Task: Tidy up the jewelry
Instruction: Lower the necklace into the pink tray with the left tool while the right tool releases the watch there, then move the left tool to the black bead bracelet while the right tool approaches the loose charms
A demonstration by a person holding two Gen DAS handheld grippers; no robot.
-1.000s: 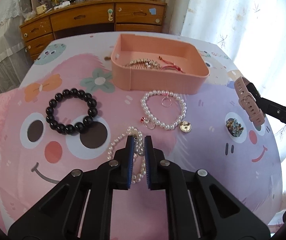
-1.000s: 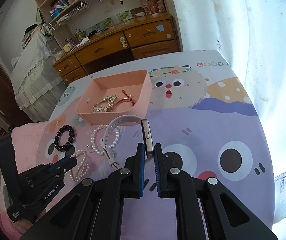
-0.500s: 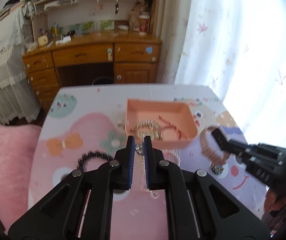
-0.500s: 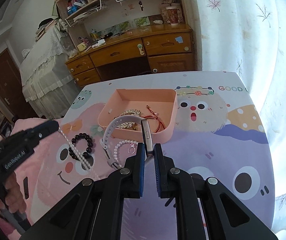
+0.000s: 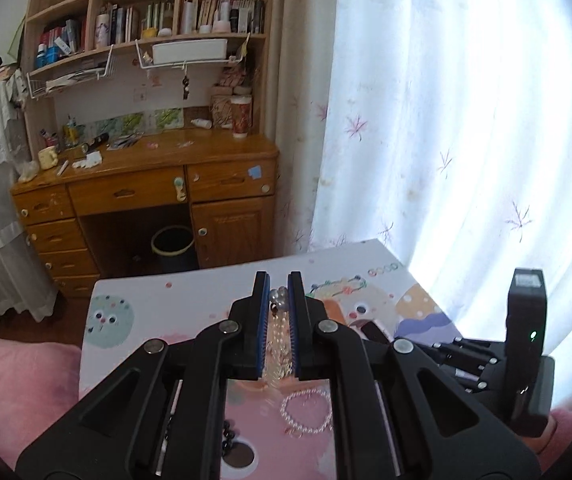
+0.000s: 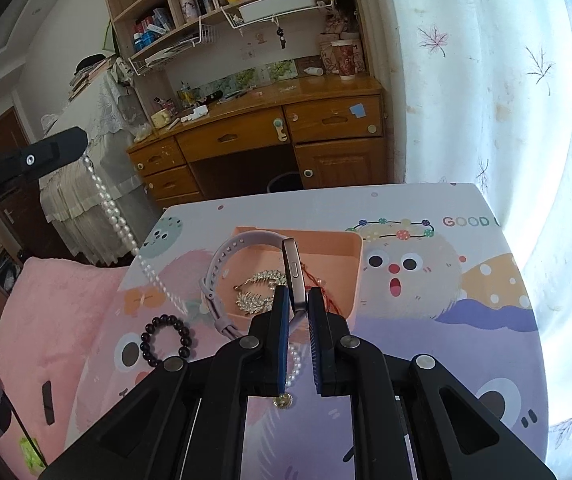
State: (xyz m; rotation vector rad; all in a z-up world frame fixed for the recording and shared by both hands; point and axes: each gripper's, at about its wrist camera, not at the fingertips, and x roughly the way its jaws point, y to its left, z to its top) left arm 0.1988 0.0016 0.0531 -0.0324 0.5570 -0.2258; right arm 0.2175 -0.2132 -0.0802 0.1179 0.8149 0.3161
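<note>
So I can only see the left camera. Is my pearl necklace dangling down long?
Observer: Yes, the pearl necklace hangs in one long strand from the left gripper.
Operator: What is the other gripper holding?
Observer: The right gripper is shut on a watch, held close to the pink tray.
Operator: Is anything in the tray?
Observer: A gold leaf ornament and a red cord lie inside it.
</note>
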